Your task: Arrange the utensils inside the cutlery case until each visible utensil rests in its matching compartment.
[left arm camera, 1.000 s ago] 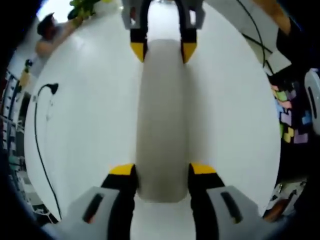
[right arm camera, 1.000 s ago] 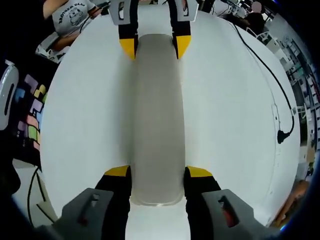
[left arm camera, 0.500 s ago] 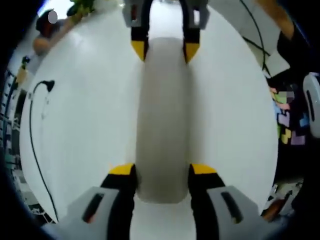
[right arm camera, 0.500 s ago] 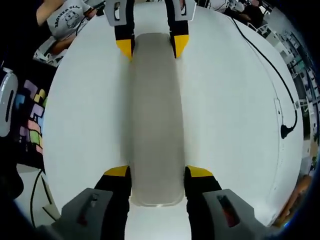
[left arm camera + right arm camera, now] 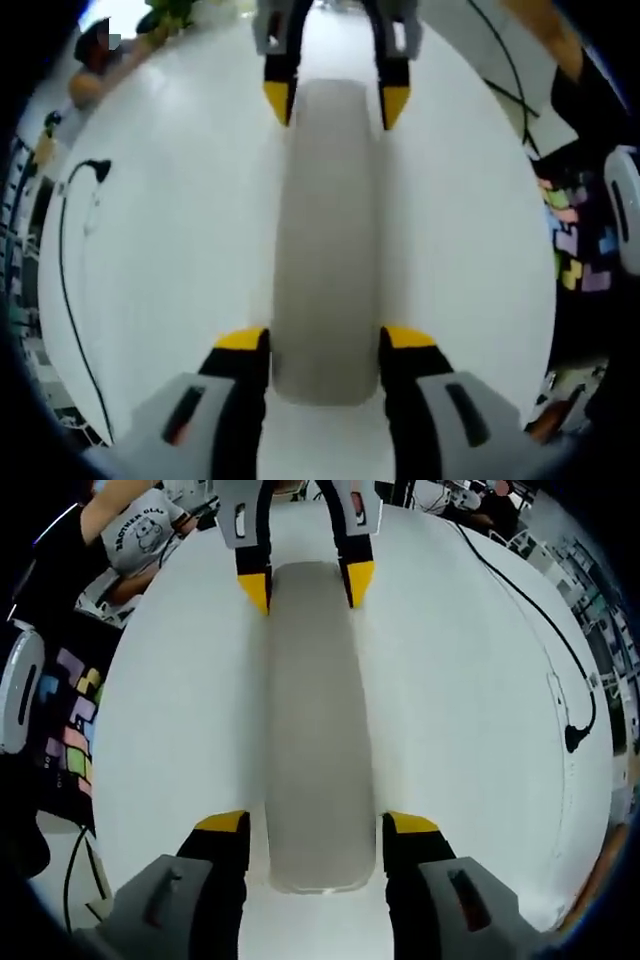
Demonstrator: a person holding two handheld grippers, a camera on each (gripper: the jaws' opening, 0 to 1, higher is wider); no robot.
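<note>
White tabletop spreads under both views, smooth and bare around the middle. On it, in the left gripper view, a black cable with a plug runs along the left side; beyond the table's right edge sits a mat of coloured tiles. At the far end a person in a grey printed shirt shows in the right gripper view, with desks behind.

A long, pale grey cutlery case with rounded ends lies closed along the middle of the table, its lid plain and matte.

The left gripper straddles the near end of the case, its yellow-tipped jaws spread to either side and close against the case's edges; whether they press it is unclear. The right gripper stands at the case's opposite end, its jaws parted wider than the case, with a thin gap each side.
</note>
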